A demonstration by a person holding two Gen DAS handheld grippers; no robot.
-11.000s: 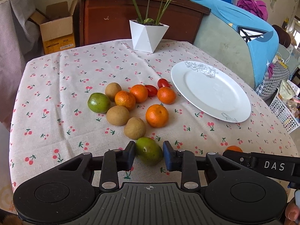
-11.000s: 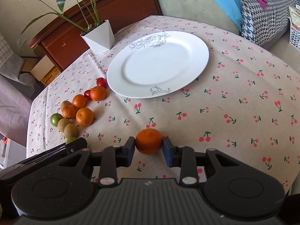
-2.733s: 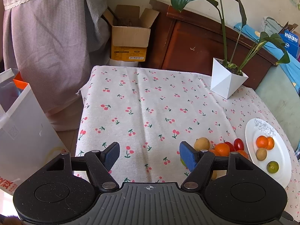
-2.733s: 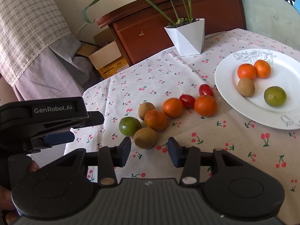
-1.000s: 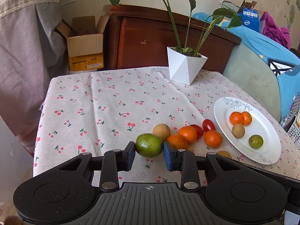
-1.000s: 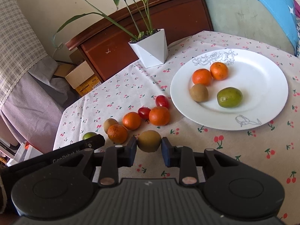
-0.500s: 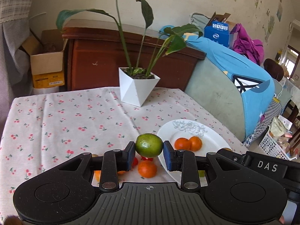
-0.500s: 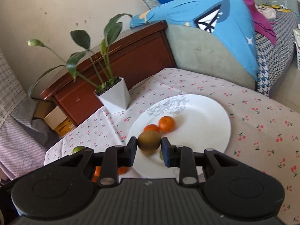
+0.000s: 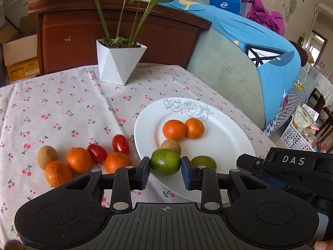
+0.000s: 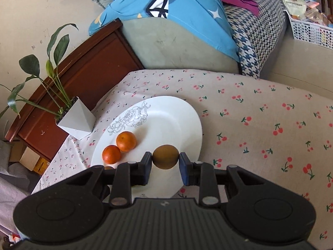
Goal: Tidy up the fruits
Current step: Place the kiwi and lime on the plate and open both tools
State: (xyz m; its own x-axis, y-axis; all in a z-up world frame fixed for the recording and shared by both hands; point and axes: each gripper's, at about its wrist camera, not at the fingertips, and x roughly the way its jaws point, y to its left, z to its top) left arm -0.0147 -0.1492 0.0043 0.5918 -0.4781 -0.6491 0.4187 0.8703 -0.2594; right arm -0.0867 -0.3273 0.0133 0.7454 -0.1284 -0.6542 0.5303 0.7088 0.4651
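My left gripper (image 9: 165, 166) is shut on a green lime (image 9: 165, 161), held above the near left rim of the white plate (image 9: 229, 141). On the plate lie two oranges (image 9: 174, 129), a brown kiwi (image 9: 171, 145) and another lime (image 9: 204, 162). Left of the plate, on the cloth, sit three oranges (image 9: 78, 159), two cherry tomatoes (image 9: 120, 144) and a kiwi (image 9: 47, 156). My right gripper (image 10: 165, 162) is shut on a brown kiwi (image 10: 165, 156) over the plate (image 10: 181, 120), beside two oranges (image 10: 126, 138).
A white potted plant (image 9: 119, 62) stands at the back of the cherry-print tablecloth (image 9: 62, 108). A wooden cabinet (image 9: 68, 31) and a blue-covered sofa (image 9: 249, 62) lie behind. The right gripper's body (image 9: 291, 166) reaches in at the right of the left wrist view.
Both grippers have swung right from the fruit pile to over the plate, each still carrying its fruit. The right view has rolled.
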